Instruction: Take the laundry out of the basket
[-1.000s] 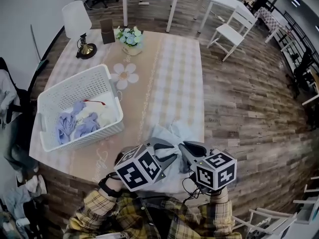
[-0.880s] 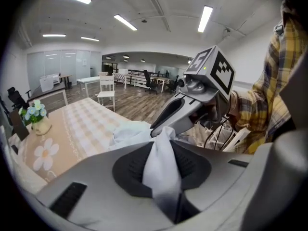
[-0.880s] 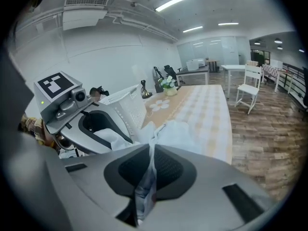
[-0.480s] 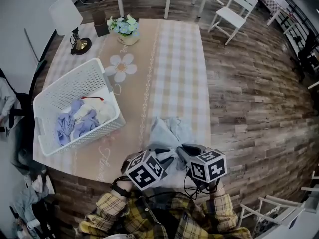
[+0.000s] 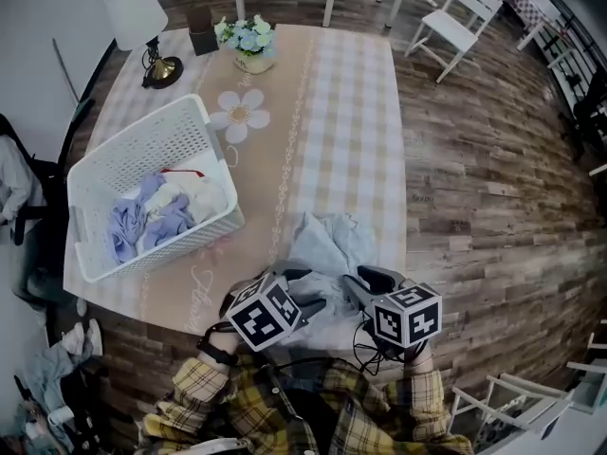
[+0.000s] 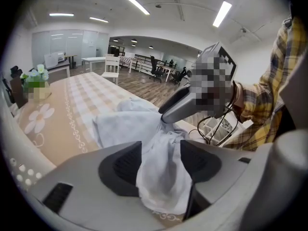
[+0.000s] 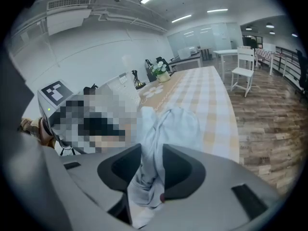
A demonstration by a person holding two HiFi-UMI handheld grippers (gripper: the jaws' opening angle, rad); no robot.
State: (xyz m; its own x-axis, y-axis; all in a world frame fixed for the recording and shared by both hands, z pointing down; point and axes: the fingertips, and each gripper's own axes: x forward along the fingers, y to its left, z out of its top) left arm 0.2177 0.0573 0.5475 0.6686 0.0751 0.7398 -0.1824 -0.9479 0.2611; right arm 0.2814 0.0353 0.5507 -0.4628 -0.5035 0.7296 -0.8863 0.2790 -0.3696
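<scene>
A pale blue garment [image 5: 327, 245] lies crumpled on the checked tablecloth at the table's [image 5: 341, 112] near edge, and both grippers meet at its near end. My left gripper [image 5: 313, 294] has its jaws opening. The cloth [image 6: 161, 167] hangs loosely between its wide-apart pads. My right gripper [image 5: 365, 284] is opening too, but its pads still touch a bunched fold [image 7: 149, 172] on both sides. The white slatted basket [image 5: 204, 121] stands to the left. It holds lavender clothes [image 5: 133, 226] and a cream piece [image 5: 194, 197].
At the table's far end stand a lamp [image 5: 133, 17], a dark frame [image 5: 202, 38] and a flower pot [image 5: 248, 41]. A flower-shaped mat [image 5: 239, 117] lies beside the basket. A white chair [image 5: 450, 27] stands off the far right corner. Clothes lie on the floor [image 5: 47, 368] at lower left.
Both grippers' jaws have spread apart round the pale blue garment, the left more than the right. The garment has sunk onto the table at the near edge.
</scene>
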